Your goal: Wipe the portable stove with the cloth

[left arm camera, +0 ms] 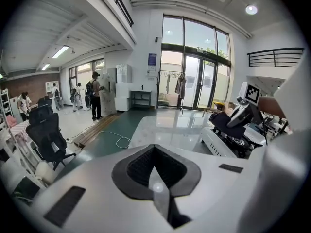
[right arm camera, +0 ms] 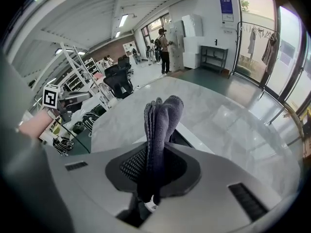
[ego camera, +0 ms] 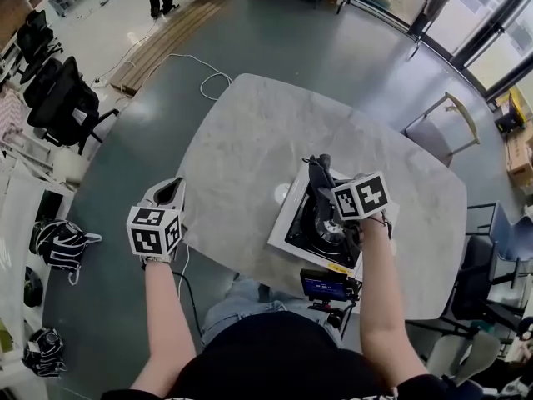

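Two jaws of the right gripper (right arm camera: 154,176) clamp a folded dark grey cloth (right arm camera: 161,123) above the white-framed black portable stove (ego camera: 289,217) on the pale marble desk (ego camera: 250,136) — wiping seems barely started. The left gripper (left arm camera: 156,176) idles off the desk, jaws together, empty.

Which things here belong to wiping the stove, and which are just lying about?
In the job: portable stove; cloth, clamped in the right gripper.
Lying about: white cable; office chairs; blue-screened device by the stove; left gripper, shut, holding nothing.

Left claw (left arm camera: 154,154), jaws together, empty.
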Available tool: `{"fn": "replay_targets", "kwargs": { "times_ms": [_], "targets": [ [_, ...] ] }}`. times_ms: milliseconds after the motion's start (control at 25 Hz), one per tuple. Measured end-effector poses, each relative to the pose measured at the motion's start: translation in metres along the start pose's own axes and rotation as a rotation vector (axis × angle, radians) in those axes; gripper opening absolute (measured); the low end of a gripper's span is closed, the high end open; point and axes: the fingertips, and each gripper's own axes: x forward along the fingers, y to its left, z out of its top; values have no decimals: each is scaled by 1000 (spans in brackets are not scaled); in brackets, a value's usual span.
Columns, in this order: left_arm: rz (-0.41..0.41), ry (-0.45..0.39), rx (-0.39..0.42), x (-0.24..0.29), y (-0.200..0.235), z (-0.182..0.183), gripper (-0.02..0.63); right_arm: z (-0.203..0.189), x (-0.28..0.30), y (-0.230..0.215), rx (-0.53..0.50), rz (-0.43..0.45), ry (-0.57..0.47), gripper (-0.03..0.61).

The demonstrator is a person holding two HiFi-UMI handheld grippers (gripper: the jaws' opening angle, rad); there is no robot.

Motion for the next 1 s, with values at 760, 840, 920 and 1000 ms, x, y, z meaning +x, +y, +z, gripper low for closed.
{"fn": "replay_targets", "kwargs": {
  "times_ms": [760,840,920,1000],
  "targets": [
    [24,30,-39,4,5,-20,6,27,41,-7,-225,-84,74,67],
    [12,22,-32,4,1,-19,6,20,44,0,-232,-71,99,67],
    [7,15,-30,2,-1,-18,6,11,47,9,-222,-54,101,67],
    [4,6,-30,0,1,-16,6,9,46,11,-206,-72,79,67]
  ]
}}
